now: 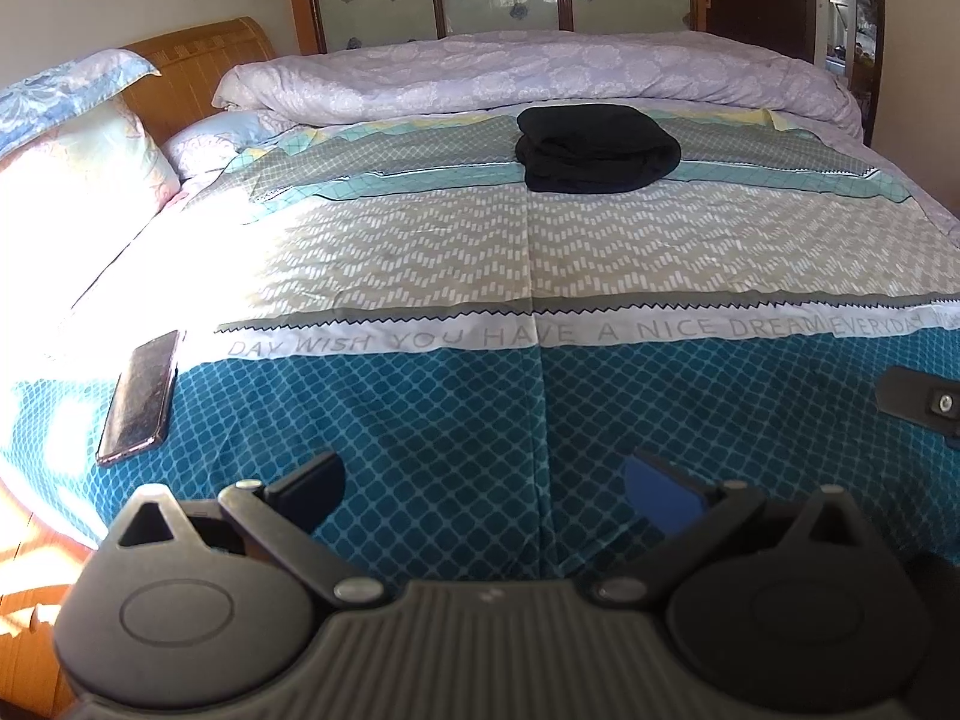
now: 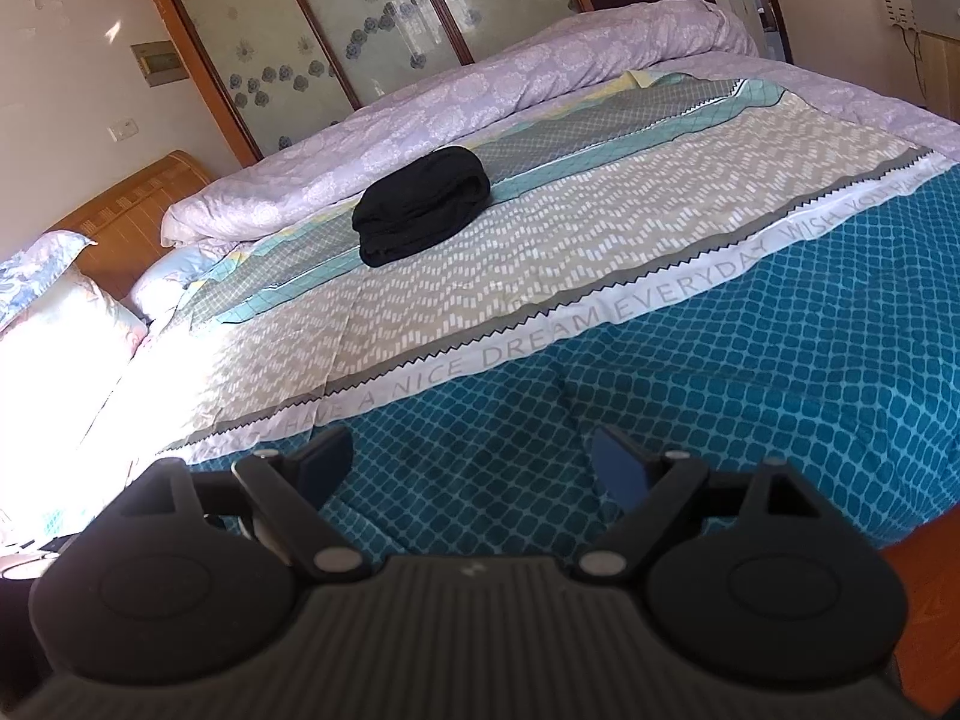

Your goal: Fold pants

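Note:
Black pants (image 1: 597,147) lie folded in a compact bundle on the far part of the bed, close to the rolled lilac quilt; they also show in the right wrist view (image 2: 423,204). My left gripper (image 1: 483,480) is open and empty, low over the near teal part of the bedspread, far from the pants. My right gripper (image 2: 474,459) is open and empty too, over the same teal part near the bed's front edge. Part of the right gripper (image 1: 924,402) shows at the right edge of the left wrist view.
A phone (image 1: 141,399) lies near the bed's left front edge. The rolled lilac quilt (image 1: 540,75) runs along the far side. Pillows (image 1: 78,138) and a wooden headboard (image 1: 192,69) are at the left. The patterned bedspread (image 1: 456,258) covers the middle. Wooden floor (image 2: 936,594) shows at right.

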The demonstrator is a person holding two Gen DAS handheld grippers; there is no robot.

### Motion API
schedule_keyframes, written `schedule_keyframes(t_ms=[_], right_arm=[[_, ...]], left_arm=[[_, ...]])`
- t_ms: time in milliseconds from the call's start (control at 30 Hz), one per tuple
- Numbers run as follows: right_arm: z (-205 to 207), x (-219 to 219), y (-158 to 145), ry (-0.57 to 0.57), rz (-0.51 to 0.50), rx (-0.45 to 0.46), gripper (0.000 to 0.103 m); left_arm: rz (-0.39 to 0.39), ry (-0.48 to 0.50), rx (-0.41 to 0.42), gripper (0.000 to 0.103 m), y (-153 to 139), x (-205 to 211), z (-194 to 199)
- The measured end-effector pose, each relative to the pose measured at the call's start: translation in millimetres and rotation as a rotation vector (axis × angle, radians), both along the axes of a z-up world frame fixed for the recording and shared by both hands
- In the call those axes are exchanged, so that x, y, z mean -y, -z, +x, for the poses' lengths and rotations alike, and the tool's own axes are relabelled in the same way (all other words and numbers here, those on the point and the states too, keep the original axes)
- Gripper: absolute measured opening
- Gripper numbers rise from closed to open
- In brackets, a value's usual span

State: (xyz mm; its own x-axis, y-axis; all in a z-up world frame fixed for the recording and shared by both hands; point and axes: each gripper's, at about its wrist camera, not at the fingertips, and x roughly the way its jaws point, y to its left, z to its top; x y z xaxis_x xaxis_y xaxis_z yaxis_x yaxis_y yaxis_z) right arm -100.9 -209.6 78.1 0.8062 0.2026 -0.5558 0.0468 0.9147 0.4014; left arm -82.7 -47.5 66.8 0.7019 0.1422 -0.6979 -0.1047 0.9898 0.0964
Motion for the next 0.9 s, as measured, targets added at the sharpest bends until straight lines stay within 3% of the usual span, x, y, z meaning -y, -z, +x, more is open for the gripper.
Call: schedule_keyframes(t_ms=[900], right_arm=[[1.9, -0.3, 2.9, 0.001, 0.017, -0.023, 0.089]], left_arm=[[-0.04, -0.013, -0.049, 0.103, 2.6, 3.2, 2.1]])
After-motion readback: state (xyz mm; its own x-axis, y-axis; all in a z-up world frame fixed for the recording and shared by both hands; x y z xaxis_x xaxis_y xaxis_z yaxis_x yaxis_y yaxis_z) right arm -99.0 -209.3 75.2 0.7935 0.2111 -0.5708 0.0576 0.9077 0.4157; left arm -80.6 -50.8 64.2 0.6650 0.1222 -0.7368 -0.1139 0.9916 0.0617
